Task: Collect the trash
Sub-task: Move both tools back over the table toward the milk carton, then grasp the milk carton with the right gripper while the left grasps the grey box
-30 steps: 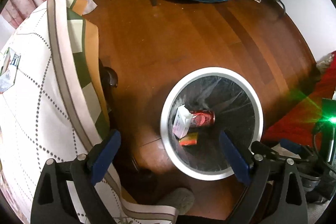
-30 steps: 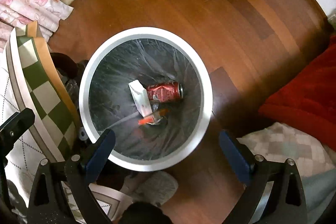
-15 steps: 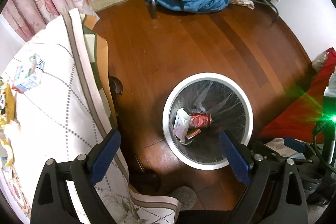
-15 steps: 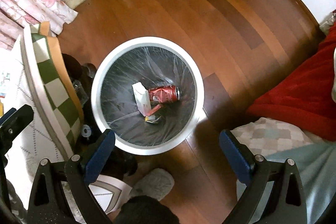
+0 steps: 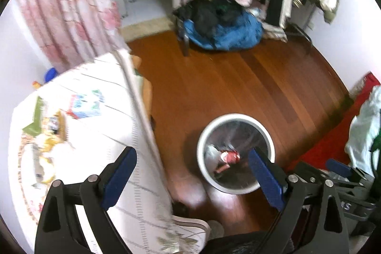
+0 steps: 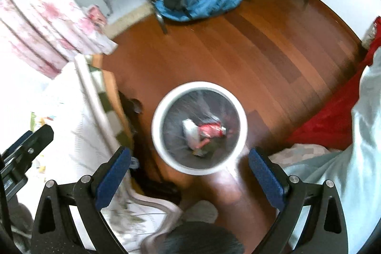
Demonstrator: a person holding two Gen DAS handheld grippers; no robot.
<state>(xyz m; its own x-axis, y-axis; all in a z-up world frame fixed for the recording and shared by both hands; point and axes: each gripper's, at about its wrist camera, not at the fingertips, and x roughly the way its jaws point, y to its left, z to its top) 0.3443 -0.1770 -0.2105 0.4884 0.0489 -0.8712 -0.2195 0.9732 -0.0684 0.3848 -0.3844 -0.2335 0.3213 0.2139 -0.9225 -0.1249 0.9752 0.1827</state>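
White tablecloth (image 5: 100,135) litter, a carton (image 5: 83,104), lies left; my left gripper (image 5: 190,180) is nearer; right gripper (image 6: 189,179) over bin (image 6: 157,135). Both open, empty.

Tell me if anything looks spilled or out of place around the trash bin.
Nothing looks spilled. The red can and white carton lie inside the bin, and the floor beside it looks bare. Wrappers wait uncollected on the table. Both tongs are open.

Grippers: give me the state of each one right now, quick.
Left gripper: open, holding nothing.
Right gripper: open, holding nothing.
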